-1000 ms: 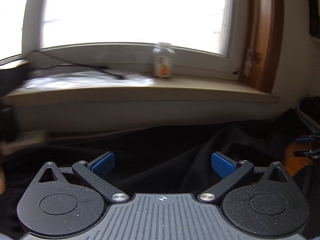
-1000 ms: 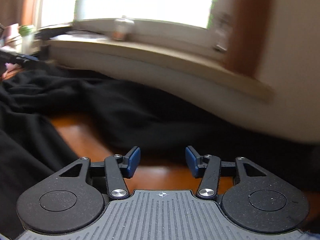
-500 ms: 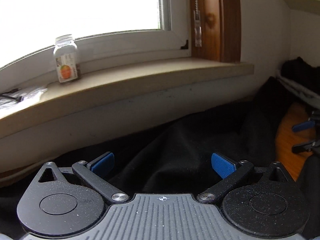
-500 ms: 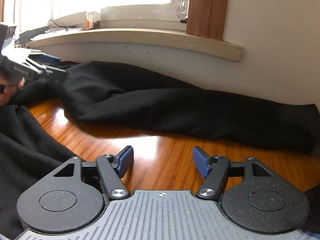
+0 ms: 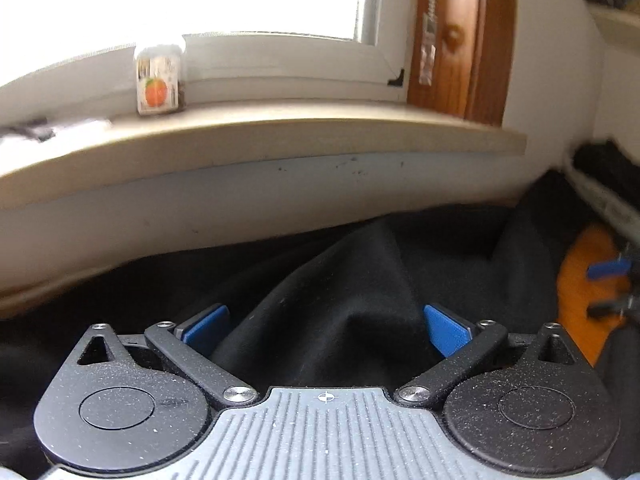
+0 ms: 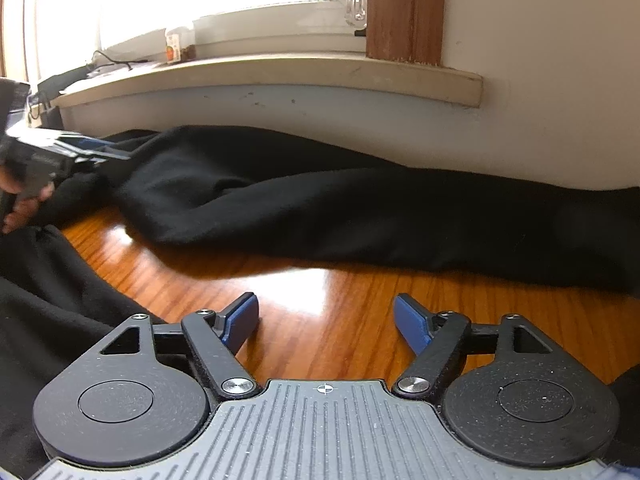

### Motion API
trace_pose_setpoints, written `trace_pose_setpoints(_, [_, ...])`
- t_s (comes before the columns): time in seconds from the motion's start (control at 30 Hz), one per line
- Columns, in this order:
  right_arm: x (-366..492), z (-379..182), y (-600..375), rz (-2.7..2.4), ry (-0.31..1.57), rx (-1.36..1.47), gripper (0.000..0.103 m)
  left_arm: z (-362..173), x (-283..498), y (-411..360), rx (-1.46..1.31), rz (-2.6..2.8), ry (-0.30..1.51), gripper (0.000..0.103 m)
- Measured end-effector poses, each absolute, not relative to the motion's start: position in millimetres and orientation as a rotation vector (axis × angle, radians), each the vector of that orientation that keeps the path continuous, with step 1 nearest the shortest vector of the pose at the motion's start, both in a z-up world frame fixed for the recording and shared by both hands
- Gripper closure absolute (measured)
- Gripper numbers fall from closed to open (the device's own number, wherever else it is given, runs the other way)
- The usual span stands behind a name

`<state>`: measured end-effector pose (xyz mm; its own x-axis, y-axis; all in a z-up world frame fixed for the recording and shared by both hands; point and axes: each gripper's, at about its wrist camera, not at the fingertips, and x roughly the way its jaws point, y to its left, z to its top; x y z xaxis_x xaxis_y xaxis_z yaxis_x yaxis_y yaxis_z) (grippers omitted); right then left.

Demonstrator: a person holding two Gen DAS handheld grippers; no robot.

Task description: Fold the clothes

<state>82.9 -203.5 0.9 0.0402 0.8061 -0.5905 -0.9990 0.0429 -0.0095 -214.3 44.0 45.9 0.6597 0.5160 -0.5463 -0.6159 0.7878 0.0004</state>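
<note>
A black garment (image 6: 320,204) lies stretched along the wall on a glossy wooden table (image 6: 328,312), with more of it bunched at the left (image 6: 48,296). My right gripper (image 6: 326,320) hovers open over bare wood, nothing between its blue pads. In the left wrist view a raised fold of the black garment (image 5: 332,308) stands between the wide-apart blue pads of my open left gripper (image 5: 326,326). The left gripper (image 6: 80,152) also shows at the far left of the right wrist view, held by a hand. The right gripper's blue tips (image 5: 608,272) appear at the right edge.
A window sill (image 5: 260,136) runs above the table with a small jar bearing an orange label (image 5: 158,80) and a cable (image 6: 116,62). A wooden window frame (image 5: 460,40) and white wall stand behind. Dark items (image 5: 608,168) lie at the far right.
The left gripper swung right along the sill and closed in on the garment fold. The right gripper pulled back from blur, now steady over the wood, its pads spread wider.
</note>
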Motion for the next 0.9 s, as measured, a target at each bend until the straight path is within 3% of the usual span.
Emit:
trace_pose_setpoints(0.03, [82.0, 0.9, -203.7, 1.463, 0.488, -0.491, 0.027, 50.7, -220.3, 36.6, -0.178, 0.635, 0.557, 0.011])
trace_pose_setpoints(0.1, [81.0, 0.5, -203.5, 1.458, 0.481, -0.497, 0.026, 57.9, -229.7, 23.2, -0.156, 0.62, 0.571, 0.038])
trace_pose_setpoints(0.2, [81.8, 0.0, -202.7, 1.461, 0.488, -0.497, 0.026, 59.9, -234.6, 6.3, -0.112, 0.594, 0.623, 0.056])
trace_pose_setpoints(0.33, [84.8, -0.5, -202.1, 1.465, 0.498, -0.49, 0.026, 52.7, -231.1, -8.5, -0.037, 0.565, 0.694, 0.051])
trace_pose_setpoints(0.4, [83.3, -0.5, -202.6, 1.461, 0.487, -0.495, 0.025, 48.3, -229.8, -12.4, 0.0, 0.563, 0.727, 0.038])
trace_pose_setpoints(0.47, [82.2, 0.2, -204.7, 1.459, 0.473, -0.49, 0.025, 44.6, -230.9, -15.7, 0.031, 0.563, 0.75, 0.038])
trace_pose_setpoints(0.53, [75.8, 2.8, -204.1, 1.446, 0.436, -0.526, 0.027, 41.2, -233.8, -16.0, 0.048, 0.572, 0.756, 0.042])
trace_pose_setpoints(0.57, [70.5, 4.3, -202.5, 1.438, 0.416, -0.561, 0.038, 38.8, -238.6, -15.6, 0.045, 0.574, 0.761, 0.044])
trace_pose_setpoints(0.63, [57.0, 9.9, -196.4, 1.46, 0.385, -0.603, 0.042, 42.4, -243.8, -10.3, 0.022, 0.571, 0.749, 0.052])
trace_pose_setpoints(0.67, [49.0, 13.5, -193.1, 1.481, 0.37, -0.614, 0.043, 44.4, -246.2, -7.5, 0.011, 0.569, 0.742, 0.062])
trace_pose_setpoints(0.7, [40.5, 17.0, -189.8, 1.506, 0.356, -0.626, 0.043, 46.4, -248.7, -4.6, -0.001, 0.567, 0.736, 0.077])
trace_pose_setpoints(0.77, [20.9, 25.4, -181.7, 1.557, 0.314, -0.65, 0.043, 50.5, -253.5, 1.0, -0.025, 0.563, 0.722, 0.092])
trace_pose_setpoints(0.9, [-14.7, 29.7, -161.2, 1.657, 0.257, -0.717, 0.043, 58.7, -263.3, 12.2, -0.071, 0.555, 0.695, 0.096])
